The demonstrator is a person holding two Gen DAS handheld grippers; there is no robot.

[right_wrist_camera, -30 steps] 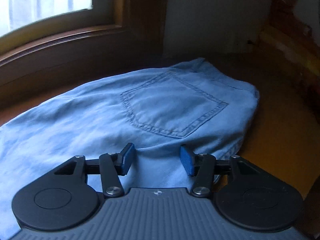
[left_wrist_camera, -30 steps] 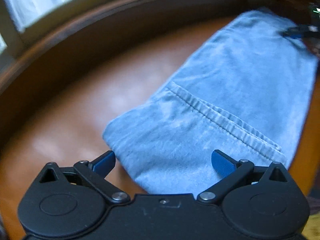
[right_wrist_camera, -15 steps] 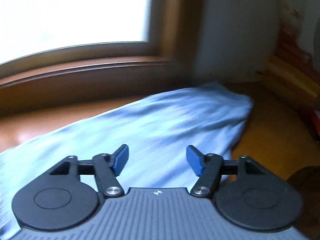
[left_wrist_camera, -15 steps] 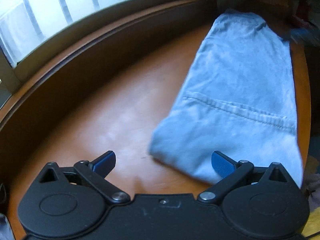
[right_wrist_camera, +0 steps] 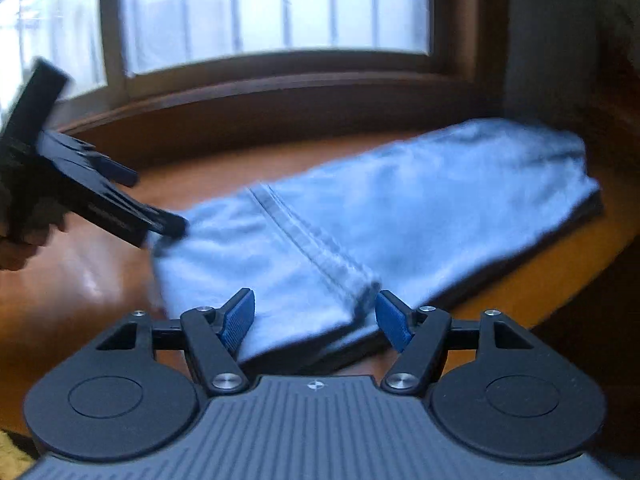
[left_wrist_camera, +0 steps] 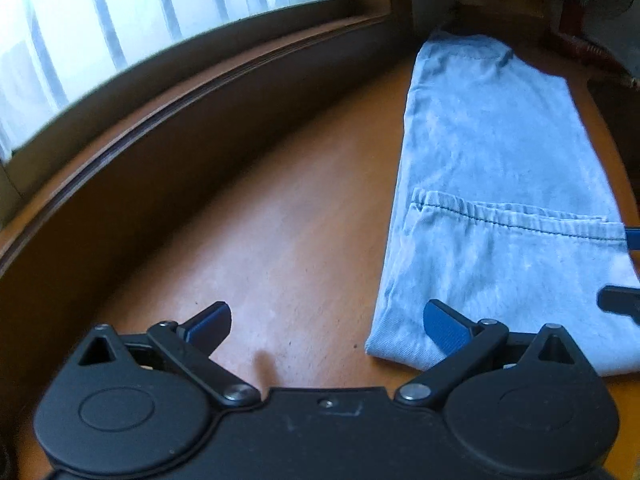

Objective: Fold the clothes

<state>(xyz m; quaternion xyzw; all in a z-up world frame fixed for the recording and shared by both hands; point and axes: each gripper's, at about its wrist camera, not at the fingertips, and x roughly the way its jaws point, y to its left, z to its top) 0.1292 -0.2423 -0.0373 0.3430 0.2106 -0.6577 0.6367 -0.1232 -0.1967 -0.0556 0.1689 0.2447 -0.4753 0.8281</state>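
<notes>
The right gripper is standing released, its jaws having just been opening, with the near end of the folded jeans lying between the pads, unpinched. The left gripper is hovering spread over the bare wooden table. The jeans are stretching toward one o'clock, below the window.

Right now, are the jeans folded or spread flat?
Folded: the jeans form a narrow stack, layered edges showing, hem lying across the middle.
</notes>
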